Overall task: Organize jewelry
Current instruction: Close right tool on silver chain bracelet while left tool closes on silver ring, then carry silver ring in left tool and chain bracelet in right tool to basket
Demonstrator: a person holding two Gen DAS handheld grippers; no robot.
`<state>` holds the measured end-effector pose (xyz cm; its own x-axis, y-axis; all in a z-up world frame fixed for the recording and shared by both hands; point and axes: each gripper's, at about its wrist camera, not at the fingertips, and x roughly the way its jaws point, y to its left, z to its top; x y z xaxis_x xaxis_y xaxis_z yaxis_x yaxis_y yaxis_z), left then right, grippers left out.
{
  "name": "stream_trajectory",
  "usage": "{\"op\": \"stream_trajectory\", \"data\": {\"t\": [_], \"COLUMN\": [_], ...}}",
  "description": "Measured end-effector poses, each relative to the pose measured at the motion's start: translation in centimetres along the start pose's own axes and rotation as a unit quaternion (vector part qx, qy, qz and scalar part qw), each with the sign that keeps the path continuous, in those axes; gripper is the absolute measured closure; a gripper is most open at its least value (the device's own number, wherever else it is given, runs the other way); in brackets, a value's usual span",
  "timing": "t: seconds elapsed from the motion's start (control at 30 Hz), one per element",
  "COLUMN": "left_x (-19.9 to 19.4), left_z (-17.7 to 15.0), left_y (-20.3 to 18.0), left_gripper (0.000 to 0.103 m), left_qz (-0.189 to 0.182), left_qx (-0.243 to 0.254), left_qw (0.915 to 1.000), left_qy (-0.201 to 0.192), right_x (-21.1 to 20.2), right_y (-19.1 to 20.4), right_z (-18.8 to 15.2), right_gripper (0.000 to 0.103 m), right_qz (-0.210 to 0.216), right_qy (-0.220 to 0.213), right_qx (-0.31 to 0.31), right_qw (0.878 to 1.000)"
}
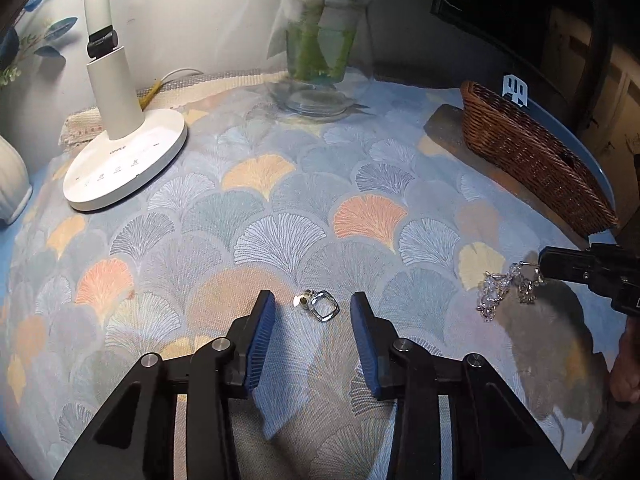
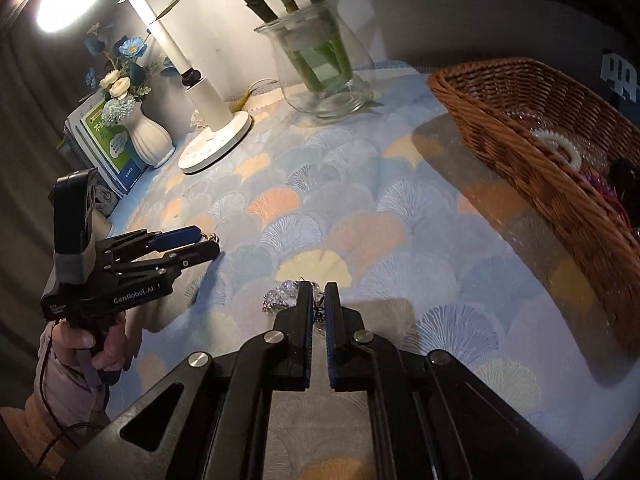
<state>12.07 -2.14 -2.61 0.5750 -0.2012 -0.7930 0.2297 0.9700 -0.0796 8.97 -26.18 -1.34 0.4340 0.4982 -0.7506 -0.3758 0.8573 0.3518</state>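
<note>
At lower centre of the left wrist view, the left gripper point(image 1: 313, 312) is held with its jaws partly spread, and a small silver ring piece point(image 1: 319, 305) lies flat on the surface point(image 1: 280, 208) in the gap just ahead of the fingertips. No pad is seen pressing on it; the jaws are judged to be positioned astride the piece so that a closing stroke would capture it. Whether the piece is a ring or an earring cannot be told.

At the right edge of the same view, the right gripper point(image 1: 540, 268) is seen pinching a crystal earring cluster point(image 1: 504, 290), which hangs from the tips clear of the surface. In the right wrist view, the right gripper point(image 2: 319, 304) is shown with its jaws pressed nearly together on the thin hook of the cluster point(image 2: 282, 294), whose beads show to the left of the fingers. The grip at the hook is judged to be chosen so that the dangling part is left free.

At the upper right of both views, a wicker basket point(image 1: 532, 156) stands at the edge of the surface and already holds a pearl bracelet point(image 2: 558, 146) and other beads. It is well apart from the ring piece and nearer the cluster, and is judged to be the intended destination.

A desk lamp point(image 1: 120, 152) and a glass vase point(image 1: 320, 48) occupy the upper left and upper centre.
</note>
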Motion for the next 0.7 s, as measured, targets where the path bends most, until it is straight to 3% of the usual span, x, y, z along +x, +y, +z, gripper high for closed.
{"op": "stream_trajectory", "data": {"t": [0.07, 0.17, 0.3, 0.33, 0.37, 0.47, 0.7], "left_x": [0.1, 0.0, -0.1, -0.2, -0.2, -0.3, -1.2], "left_z": [0.1, 0.0, -0.1, -0.1, -0.1, -0.2, -0.5], "left_y": [-0.1, -0.2, -0.1, -0.1, 0.1, 0.7, 0.4], "left_gripper": [0.068, 0.081, 0.083, 0.091, 0.093, 0.093, 0.093], "left_qz": [0.001, 0.006, 0.001, 0.004, 0.000, -0.006, -0.007], "left_qx": [0.002, 0.007, 0.002, 0.001, -0.004, -0.018, -0.015], "left_qw": [1.0000, 0.9999, 1.0000, 0.9999, 0.9999, 0.9997, 0.9993], "left_qy": [-0.002, -0.006, -0.008, -0.011, -0.011, -0.013, -0.034], "right_x": [-0.1, -0.3, -0.8, -1.1, -1.3, -1.7, -0.8], "right_y": [-0.2, -0.6, -1.7, -1.9, -2.2, -2.9, 0.0], "right_z": [-0.3, -0.6, -1.1, -1.2, -1.4, -1.8, -1.9], "right_gripper": [0.097, 0.096, 0.095, 0.095, 0.093, 0.091, 0.089], "right_qz": [0.000, 0.002, 0.006, 0.006, 0.006, 0.005, -0.008], "right_qy": [0.002, 0.002, 0.010, 0.010, 0.012, 0.021, 0.029], "right_qx": [-0.001, 0.007, 0.026, 0.031, 0.038, 0.050, -0.003], "right_qw": [1.000, 1.000, 1.000, 0.999, 0.999, 0.999, 1.000]}}
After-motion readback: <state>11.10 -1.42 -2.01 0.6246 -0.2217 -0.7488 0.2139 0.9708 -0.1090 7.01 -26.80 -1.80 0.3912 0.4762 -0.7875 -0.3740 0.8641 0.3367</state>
